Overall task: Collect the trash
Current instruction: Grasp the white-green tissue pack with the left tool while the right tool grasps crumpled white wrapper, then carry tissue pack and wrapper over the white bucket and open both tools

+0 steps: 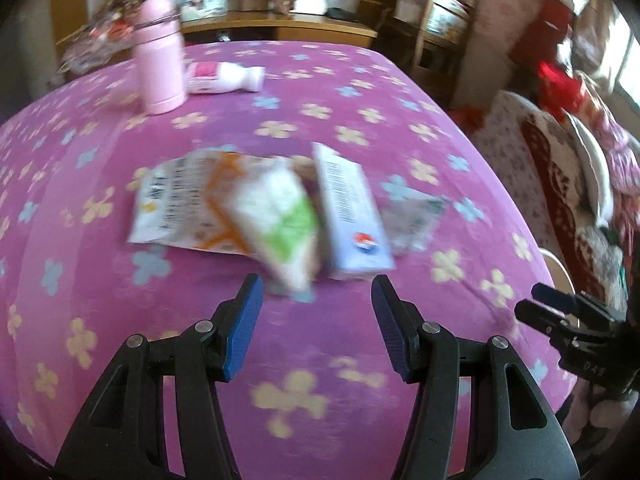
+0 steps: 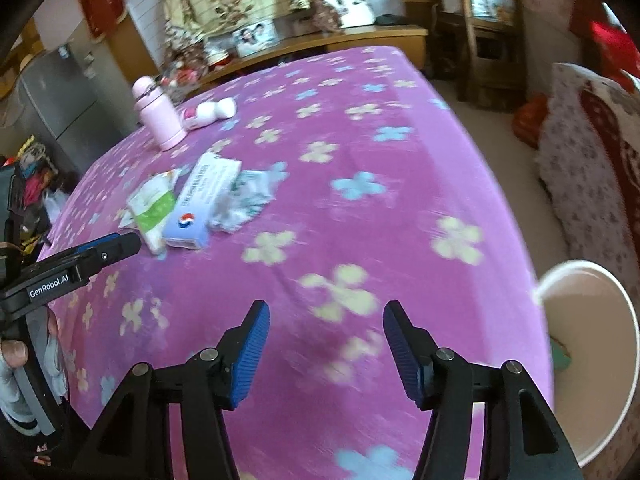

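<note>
A pile of trash lies on the pink flowered tablecloth (image 1: 320, 92): a flat white and orange wrapper (image 1: 180, 204), a white and green packet (image 1: 280, 216), a pale blue box (image 1: 352, 216) and a crumpled clear wrapper (image 1: 412, 216). My left gripper (image 1: 318, 304) is open and empty, just in front of the packet and box. My right gripper (image 2: 326, 332) is open and empty over bare cloth, right of the pile (image 2: 196, 204). A white bin (image 2: 588, 352) stands at the table's right edge.
A pink flask (image 1: 160, 56) stands at the far left with a white and pink bottle (image 1: 226, 78) lying beside it. A wooden desk (image 1: 280, 26) and a chair (image 1: 440, 28) are behind the table. A patterned sofa (image 1: 560, 168) is on the right.
</note>
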Tool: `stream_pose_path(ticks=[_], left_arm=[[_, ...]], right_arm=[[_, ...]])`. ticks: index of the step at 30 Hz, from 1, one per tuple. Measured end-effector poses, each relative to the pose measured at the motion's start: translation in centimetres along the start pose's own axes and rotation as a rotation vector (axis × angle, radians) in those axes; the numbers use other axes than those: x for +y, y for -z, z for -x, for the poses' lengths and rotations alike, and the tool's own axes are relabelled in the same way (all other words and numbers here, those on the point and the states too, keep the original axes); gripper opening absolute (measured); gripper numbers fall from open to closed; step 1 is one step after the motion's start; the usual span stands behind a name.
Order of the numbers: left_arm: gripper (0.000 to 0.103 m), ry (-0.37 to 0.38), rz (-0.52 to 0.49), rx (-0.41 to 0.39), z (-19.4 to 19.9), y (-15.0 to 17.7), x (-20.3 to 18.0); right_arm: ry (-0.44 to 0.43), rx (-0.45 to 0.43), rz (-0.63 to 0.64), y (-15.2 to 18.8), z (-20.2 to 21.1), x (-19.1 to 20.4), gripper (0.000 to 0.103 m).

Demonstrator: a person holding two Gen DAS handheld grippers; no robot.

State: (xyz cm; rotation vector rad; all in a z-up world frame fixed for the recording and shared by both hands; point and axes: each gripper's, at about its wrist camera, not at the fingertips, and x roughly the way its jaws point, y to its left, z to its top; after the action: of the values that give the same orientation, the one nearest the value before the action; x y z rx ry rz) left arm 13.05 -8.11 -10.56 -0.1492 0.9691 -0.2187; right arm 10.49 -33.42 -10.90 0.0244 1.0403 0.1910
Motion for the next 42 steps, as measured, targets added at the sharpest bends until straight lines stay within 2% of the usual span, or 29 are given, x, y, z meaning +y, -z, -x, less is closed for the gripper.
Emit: stream_pose_path(ticks=[5, 11, 19, 20, 21, 23, 24, 25, 31, 42], left_arm=[[0.055, 0.022, 0.065, -0.002, -0.3, -1.1, 2.9], [0.055, 0.053, 0.11, 0.006, -2.1, -2.3, 4.6], [0.054, 0.073, 0.105, -0.004, -4.3, -3.6, 4.1], [0.054, 0.08, 0.103, -0.009, -4.4, -3.6, 3.9], [0.053, 0.087, 0.102, -0.013, -4.4, -3.6, 3.9], [0.036, 0.103, 0.098, -0.021, -4.4, -3.7, 3.6], [0.021, 0.104, 0.093, -0.018, -4.5, -3.7, 3.5], [0.017, 0.109, 0.091, -0.013, -4.5, -3.7, 3.4], [0.01, 0.142, 0.092, -0.021, -2.9, -3.6, 3.5], [0.009, 0.152, 0.019, -0.058, 2.1, -2.3, 1.8]], right_arm=[[-0.035, -0.001, 0.014, -2.6, -2.8, 2.7, 0.066], [-0.063, 0.004, -0.009, -5.7, -6.0, 4.3, 0.066], [-0.075, -0.006, -0.018, -7.5, -8.6, 4.9, 0.065], [-0.075, -0.01, -0.017, -7.5, -8.8, 4.9, 0.059], [-0.079, -0.015, -0.02, -7.6, -9.1, 4.9, 0.046], [-0.097, -0.01, -0.031, -7.6, -9.5, 4.8, 0.034], [-0.099, -0.019, -0.035, -7.6, -9.5, 4.7, 0.029], [-0.106, -0.018, -0.038, -7.6, -9.4, 4.6, 0.025], [-0.15, -0.043, -0.042, -7.1, -7.1, 4.2, 0.021], [-0.164, -0.079, -0.006, -4.7, -1.2, 3.5, 0.021]])
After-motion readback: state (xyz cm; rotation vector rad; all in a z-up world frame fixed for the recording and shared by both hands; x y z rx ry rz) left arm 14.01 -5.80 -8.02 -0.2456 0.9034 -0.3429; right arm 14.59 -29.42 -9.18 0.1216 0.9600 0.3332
